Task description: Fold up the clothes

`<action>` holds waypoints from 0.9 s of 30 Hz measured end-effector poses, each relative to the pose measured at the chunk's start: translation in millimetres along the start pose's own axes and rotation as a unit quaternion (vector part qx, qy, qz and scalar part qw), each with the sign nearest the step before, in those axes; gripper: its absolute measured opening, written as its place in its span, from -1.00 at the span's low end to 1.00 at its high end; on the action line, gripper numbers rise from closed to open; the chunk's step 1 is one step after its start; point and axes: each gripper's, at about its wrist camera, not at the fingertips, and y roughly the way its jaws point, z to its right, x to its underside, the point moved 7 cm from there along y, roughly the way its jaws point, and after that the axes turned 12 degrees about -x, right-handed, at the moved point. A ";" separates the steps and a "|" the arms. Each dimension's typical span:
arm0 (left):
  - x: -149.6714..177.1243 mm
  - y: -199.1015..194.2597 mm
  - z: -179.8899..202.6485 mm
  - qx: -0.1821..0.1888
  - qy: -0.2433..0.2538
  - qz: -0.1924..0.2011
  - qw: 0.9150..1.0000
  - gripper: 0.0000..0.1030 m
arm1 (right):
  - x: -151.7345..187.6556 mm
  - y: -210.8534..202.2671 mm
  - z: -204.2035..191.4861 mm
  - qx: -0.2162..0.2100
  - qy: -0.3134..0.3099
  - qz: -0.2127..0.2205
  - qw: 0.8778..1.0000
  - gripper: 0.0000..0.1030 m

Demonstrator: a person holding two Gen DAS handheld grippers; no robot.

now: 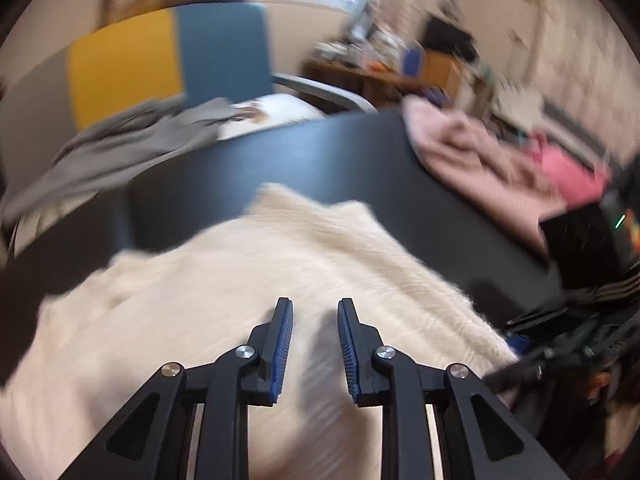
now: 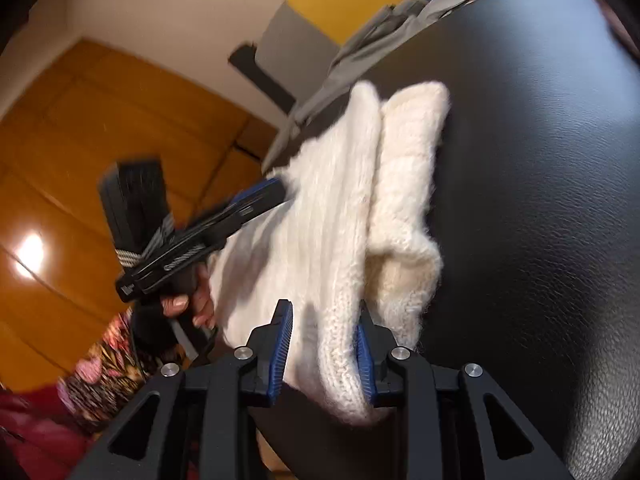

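Observation:
A cream knitted sweater lies on the black table, blurred in the left wrist view. My left gripper hovers over it, open, with nothing between its blue pads. In the right wrist view the sweater is bunched into thick folds near the table's edge. My right gripper is shut on a thick fold at its near end. The left gripper, held by a hand, reaches to the sweater's left side.
A grey garment hangs over the table's far left edge, and a pink garment lies at the far right. A black box stands at the right edge. Behind the table is a blue and yellow chair.

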 end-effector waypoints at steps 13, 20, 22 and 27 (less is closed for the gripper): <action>0.6 22.5 22.2 -0.001 0.002 0.001 1.000 -0.55 | 20.6 -29.0 -14.1 0.038 -0.040 0.018 0.998 -0.76; -2.5 21.0 21.8 0.004 -0.009 0.013 1.000 -0.55 | -15.3 -38.6 -18.4 0.237 -0.146 0.056 0.959 -0.75; -4.8 12.6 21.6 0.004 -0.013 0.030 0.999 -0.55 | -12.9 -22.5 -15.7 0.261 -0.178 0.019 0.949 -0.61; -6.6 9.0 34.7 -0.003 0.013 0.038 0.999 -0.51 | -18.8 -18.7 1.8 0.303 -0.181 0.048 0.935 -0.67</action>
